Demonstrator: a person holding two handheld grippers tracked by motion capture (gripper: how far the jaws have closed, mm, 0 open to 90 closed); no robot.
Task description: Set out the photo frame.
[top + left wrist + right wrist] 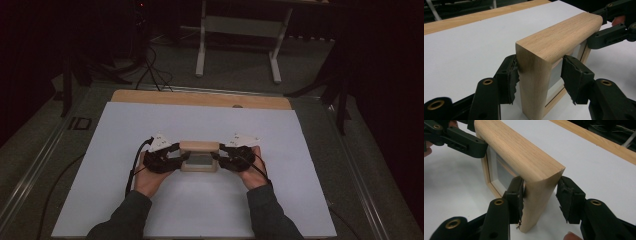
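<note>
A wooden frame point(199, 156) stands upright on its lower edge near the middle of the white tabletop point(200, 210); it has thick pale oak sides with rounded top corners and a greyish pane set inside a thin inner border; the left gripper point(176, 156) is at its left end and the right gripper point(220, 157) at its right end, each carried in one of the person's hands, whose dark sleeves come in from the bottom of the high view.

In the left gripper view the frame's end post point(534, 82) stands between the two black jaws; the jaw on the left of that view touches the wood, while the other stands just off the pane side with a gap showing, so the jaws are spread around the post rather than pinching it.

In the right gripper view the other end post point(536, 205) sits between the jaws; one jaw lies against the pane side, the other stands clear of the outer face; spread likewise.
</note>
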